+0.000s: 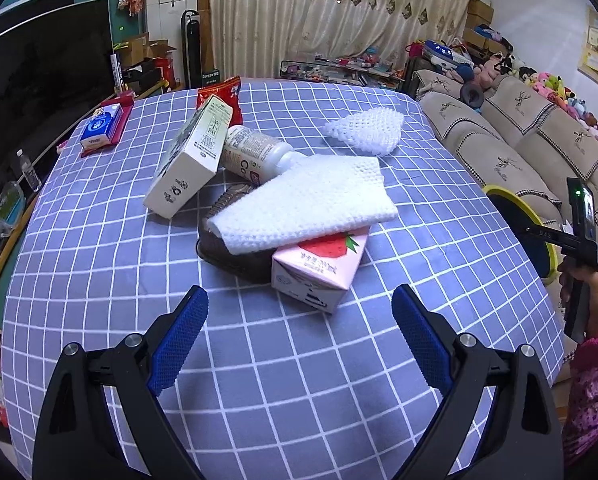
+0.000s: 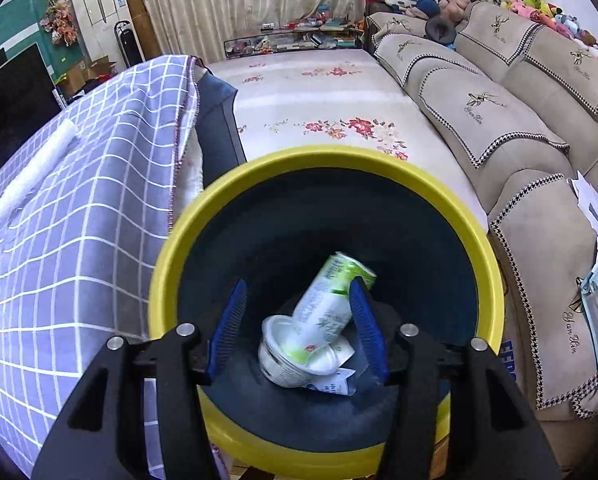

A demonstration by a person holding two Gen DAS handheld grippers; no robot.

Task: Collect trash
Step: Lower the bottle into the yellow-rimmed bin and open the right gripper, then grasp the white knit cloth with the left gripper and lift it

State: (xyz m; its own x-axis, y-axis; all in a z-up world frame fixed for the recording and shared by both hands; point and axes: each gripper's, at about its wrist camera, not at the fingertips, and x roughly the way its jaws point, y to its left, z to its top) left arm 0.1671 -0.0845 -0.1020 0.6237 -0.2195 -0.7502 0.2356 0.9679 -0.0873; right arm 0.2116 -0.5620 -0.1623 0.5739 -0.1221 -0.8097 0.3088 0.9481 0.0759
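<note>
Two grippers are in play, and we start with the left gripper (image 1: 300, 308), whose blue pads (image 1: 177, 340) are spread wide with nothing between them, hovering over the checked tablecloth (image 1: 99, 280). Just ahead of it lies the trash heap, and we place everything by the pink carton (image 1: 319, 272) with the strawberry print, which sits nearest the fingers. Draped over the carton's top is a white foam sheet (image 1: 307, 204), and touching its left side is a dark brown tray (image 1: 235, 252) that the sheet partly hides. Beyond the carton a white bottle (image 1: 255, 152) lies on its side, and left of that a cream box (image 1: 191, 164) leans tilted against it, with a red packet (image 1: 223, 94) behind. A white foam net (image 1: 365, 128) lies apart, farther back and right of the carton; a tissue pack (image 1: 99, 128) sits well apart at the far left. At the right edge we see the bin (image 1: 547, 256) and our right hand (image 1: 579, 284). From the right wrist, the right gripper (image 2: 299, 328) hangs released over the yellow-rimmed bin (image 2: 495, 280) beside the table. Down in the bin a green-and-white carton (image 2: 331, 300) leans on a white cup (image 2: 287, 360), with a crumpled wrapper (image 2: 335, 386) below.
</note>
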